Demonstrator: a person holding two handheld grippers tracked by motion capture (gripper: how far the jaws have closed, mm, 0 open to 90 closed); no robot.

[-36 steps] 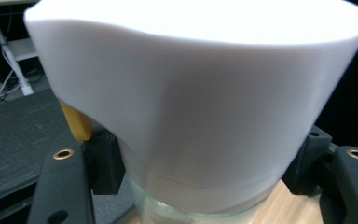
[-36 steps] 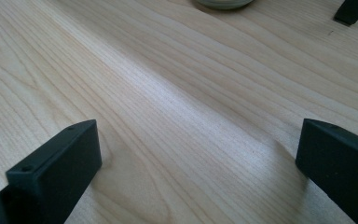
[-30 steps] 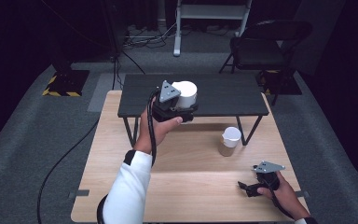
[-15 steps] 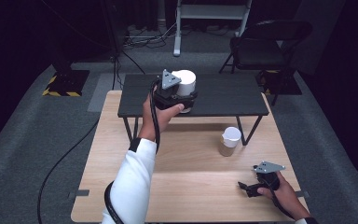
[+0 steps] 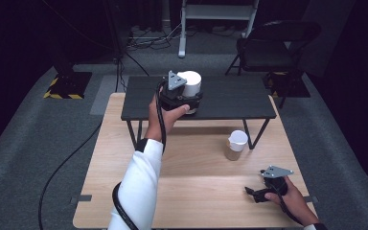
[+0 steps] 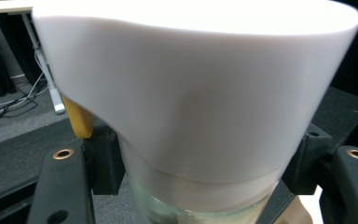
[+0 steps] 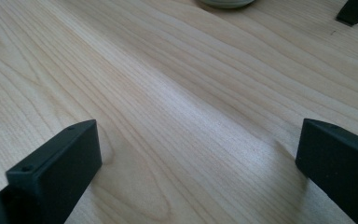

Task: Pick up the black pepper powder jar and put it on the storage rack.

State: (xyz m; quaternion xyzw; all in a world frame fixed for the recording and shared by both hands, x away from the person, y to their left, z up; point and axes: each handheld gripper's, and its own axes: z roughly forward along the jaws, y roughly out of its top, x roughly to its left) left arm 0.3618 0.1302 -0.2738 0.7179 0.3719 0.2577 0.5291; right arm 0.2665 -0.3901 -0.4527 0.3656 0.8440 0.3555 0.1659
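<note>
We have the left tool (image 5: pixel 188 98) clenched on a white-lidded container (image 5: pixel 190 84), its jaws pressing the clear body just below the wide white lid (image 6: pixel 191 93), as the left tool's own view shows. In the high view the container hangs over the black shelf (image 5: pixel 230 98), near the shelf's front edge and toward its left half.

What worries us most is the grip itself. The jaws sit on a smooth, rounded wall under an overhanging lid, so a tilt of the wrist could let the container slide or twist between the pads. We also judge that setting it down too near the shelf's front edge could leave part of the base unsupported, and it would tip toward the wooden worktop (image 5: pixel 191 191) below.

Room is generous. The shelf's top is bare to the right of the container and behind it, so there is space to move farther from the front edge. Below the shelf, by its right front leg, stands a paper cup (image 5: pixel 235 144), well clear of our path unless the container drops.

The right tool (image 5: pixel 251 192) rests on the worktop far from the shelf, near the worktop's front right corner, its jaws spread wide with nothing between them.
</note>
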